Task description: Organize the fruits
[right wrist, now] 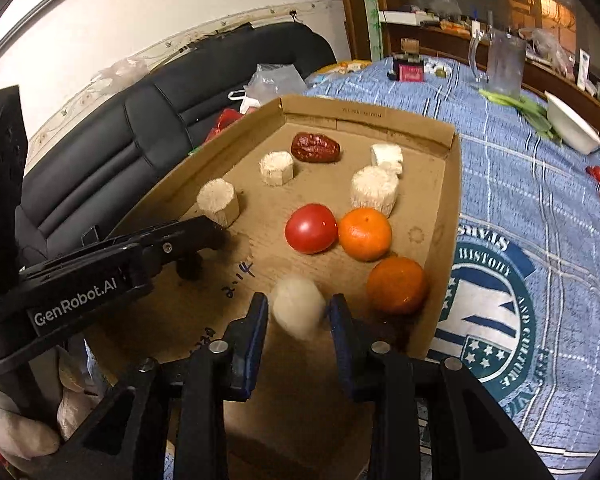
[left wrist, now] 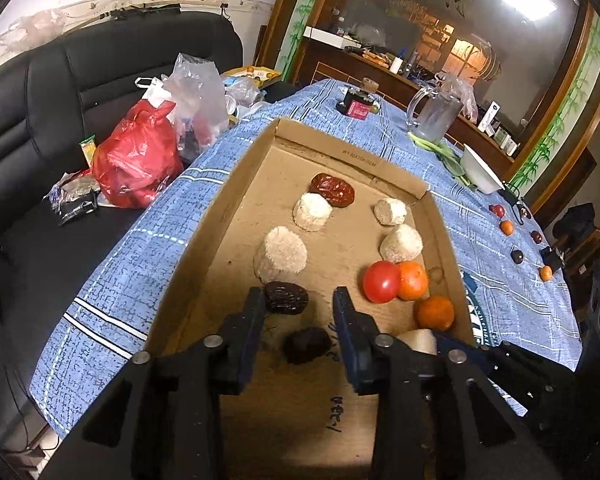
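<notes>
A shallow cardboard tray (left wrist: 446,216) lies on the blue checked cloth of the worktop (left wrist: 512,292). The left gripper (left wrist: 299,304) hangs over the tray's near end, fingers parted and empty; one dark date (left wrist: 286,298) lies just beside its left finger and another (left wrist: 306,345) lies on the tray floor between the fingers. The right gripper (right wrist: 299,312) has its fingers apart around a blurred white piece (right wrist: 299,308), and whether they touch it cannot be told. A tomato (right wrist: 311,229) touches an orange (right wrist: 365,233) mid-tray; a second orange (right wrist: 397,285) sits near the right wall. A red date (right wrist: 315,148) lies toward the far edge.
</notes>
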Action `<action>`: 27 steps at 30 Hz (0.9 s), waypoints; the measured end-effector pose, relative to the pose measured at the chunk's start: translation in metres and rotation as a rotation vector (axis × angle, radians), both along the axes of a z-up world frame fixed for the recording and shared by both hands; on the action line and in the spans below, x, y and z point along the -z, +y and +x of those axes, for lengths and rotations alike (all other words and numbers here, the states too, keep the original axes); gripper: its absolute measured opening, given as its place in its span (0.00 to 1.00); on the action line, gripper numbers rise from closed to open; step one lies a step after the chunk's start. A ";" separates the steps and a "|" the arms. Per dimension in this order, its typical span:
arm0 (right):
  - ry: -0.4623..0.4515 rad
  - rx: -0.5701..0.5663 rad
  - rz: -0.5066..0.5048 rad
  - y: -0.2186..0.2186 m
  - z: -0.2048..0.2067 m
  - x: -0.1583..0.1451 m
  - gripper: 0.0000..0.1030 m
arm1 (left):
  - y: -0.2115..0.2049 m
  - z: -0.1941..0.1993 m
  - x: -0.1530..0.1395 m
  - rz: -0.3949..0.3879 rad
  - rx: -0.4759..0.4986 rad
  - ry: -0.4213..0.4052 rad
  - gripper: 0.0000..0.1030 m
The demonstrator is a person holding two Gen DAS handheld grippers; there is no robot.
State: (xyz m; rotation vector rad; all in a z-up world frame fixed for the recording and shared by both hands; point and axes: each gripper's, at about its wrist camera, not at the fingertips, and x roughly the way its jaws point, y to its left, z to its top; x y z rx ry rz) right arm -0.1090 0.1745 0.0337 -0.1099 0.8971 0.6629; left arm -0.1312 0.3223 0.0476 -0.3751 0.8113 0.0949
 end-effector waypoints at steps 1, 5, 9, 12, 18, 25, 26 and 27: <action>-0.013 0.001 -0.002 -0.001 -0.002 -0.003 0.40 | -0.001 -0.001 -0.003 0.003 0.000 -0.006 0.40; -0.032 0.019 0.013 -0.009 -0.007 -0.011 0.40 | -0.005 -0.006 -0.012 0.019 -0.002 -0.025 0.44; -0.028 0.053 0.038 -0.023 -0.007 -0.016 0.42 | -0.011 -0.012 -0.021 0.054 -0.011 -0.036 0.49; -0.029 0.083 0.055 -0.035 -0.009 -0.019 0.43 | -0.020 -0.016 -0.030 0.106 -0.014 -0.048 0.53; -0.029 0.133 0.090 -0.058 -0.017 -0.027 0.47 | -0.046 -0.029 -0.047 0.205 0.004 -0.083 0.60; -0.044 0.162 0.113 -0.077 -0.031 -0.035 0.50 | -0.073 -0.042 -0.059 0.276 0.039 -0.108 0.62; -0.047 0.167 0.117 -0.080 -0.033 -0.036 0.51 | -0.075 -0.043 -0.061 0.280 0.044 -0.110 0.62; -0.050 0.171 0.120 -0.083 -0.035 -0.037 0.52 | -0.078 -0.045 -0.062 0.286 0.047 -0.114 0.62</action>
